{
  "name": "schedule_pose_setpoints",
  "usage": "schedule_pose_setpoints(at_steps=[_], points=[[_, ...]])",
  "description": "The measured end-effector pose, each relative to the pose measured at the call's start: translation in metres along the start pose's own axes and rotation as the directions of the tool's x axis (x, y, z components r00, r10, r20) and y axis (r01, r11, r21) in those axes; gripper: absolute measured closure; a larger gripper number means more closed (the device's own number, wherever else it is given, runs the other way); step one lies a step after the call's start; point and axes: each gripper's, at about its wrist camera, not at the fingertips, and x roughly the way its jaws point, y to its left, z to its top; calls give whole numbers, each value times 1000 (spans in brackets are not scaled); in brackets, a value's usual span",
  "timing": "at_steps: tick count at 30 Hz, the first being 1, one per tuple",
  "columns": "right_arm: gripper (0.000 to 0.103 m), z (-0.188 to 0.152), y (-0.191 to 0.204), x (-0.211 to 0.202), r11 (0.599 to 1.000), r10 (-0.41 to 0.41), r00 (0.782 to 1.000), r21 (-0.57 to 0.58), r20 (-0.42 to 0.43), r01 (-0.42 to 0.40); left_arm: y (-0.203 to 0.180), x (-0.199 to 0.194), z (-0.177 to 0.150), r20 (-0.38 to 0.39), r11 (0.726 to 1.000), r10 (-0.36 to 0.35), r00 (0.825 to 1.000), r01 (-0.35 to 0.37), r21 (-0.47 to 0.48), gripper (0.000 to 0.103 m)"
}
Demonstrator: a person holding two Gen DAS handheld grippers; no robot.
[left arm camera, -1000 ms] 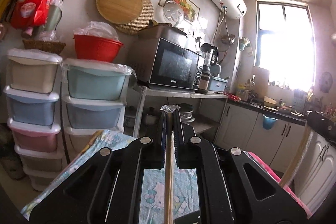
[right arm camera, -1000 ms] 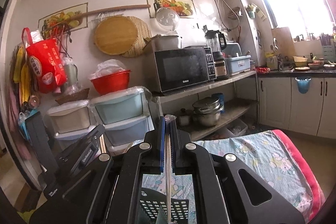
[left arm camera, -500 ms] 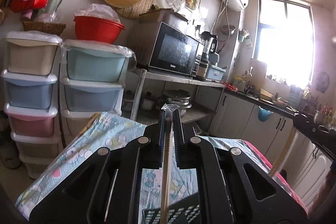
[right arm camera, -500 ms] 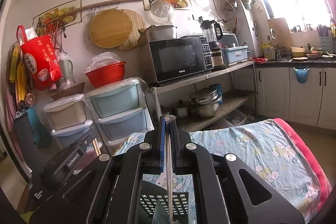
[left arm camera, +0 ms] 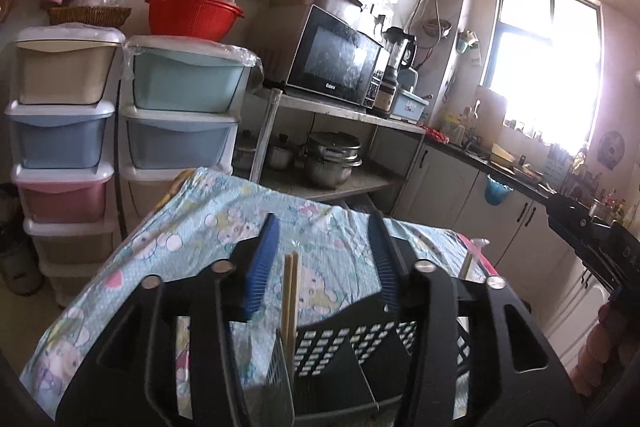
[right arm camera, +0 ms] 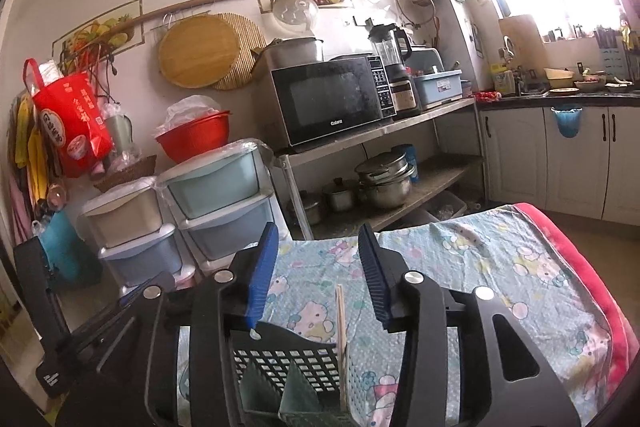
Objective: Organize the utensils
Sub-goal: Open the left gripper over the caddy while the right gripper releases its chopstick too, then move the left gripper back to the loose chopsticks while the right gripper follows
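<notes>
In the left wrist view, stacked pastel storage drawers [left arm camera: 64, 131] stand at the far left, with a red basin [left arm camera: 192, 15] on top of the second stack. The left gripper [left arm camera: 322, 247] fills the near centre with its jaws spread wide, gripping nothing. Between its blue-padded fingers [left arm camera: 260, 267], nearer the left one and touching neither, a pair of wooden chopsticks [left arm camera: 290, 299] stands upright. Their lower ends sit in the black perforated utensil basket [left arm camera: 352, 343] just below the gripper, at the basket's left side beside a grey-green divider. The basket rests on a table covered by a light blue cartoon-print cloth [left arm camera: 208, 223]. Farther right are a microwave [left arm camera: 336, 63] on a metal shelf and, at the right edge, part of the other black tool.

In the right wrist view, a red bag [right arm camera: 72, 123] hangs on the far left wall. The right gripper [right arm camera: 318, 259] is likewise wide apart and holds nothing. A single pale chopstick [right arm camera: 341, 331] stands upright between its fingers [right arm camera: 262, 271], closer to the right finger and clear of both, with its foot in a right-hand compartment of the basket [right arm camera: 292, 359] below. The cloth [right arm camera: 500, 267] stretches away to the right, toward white cabinets [right arm camera: 568, 155].
</notes>
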Motion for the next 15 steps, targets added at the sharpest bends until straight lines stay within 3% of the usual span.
schedule_pose_setpoints(at_steps=[8, 11, 15], points=[[53, -11, -4, -13, 1000, -2, 1000, -11, -19, 2, 4, -14, -8, -36, 999, -29, 999, 29, -17, 21], [50, -16, -4, -17, 1000, -5, 1000, -20, -30, 4, 6, -21, -10, -43, 999, -30, 999, 29, -16, 11], [48, -22, -4, -21, 1000, -5, 999, -29, -52, 3, 8, -28, -16, -60, 999, -35, 998, 33, -27, 11]])
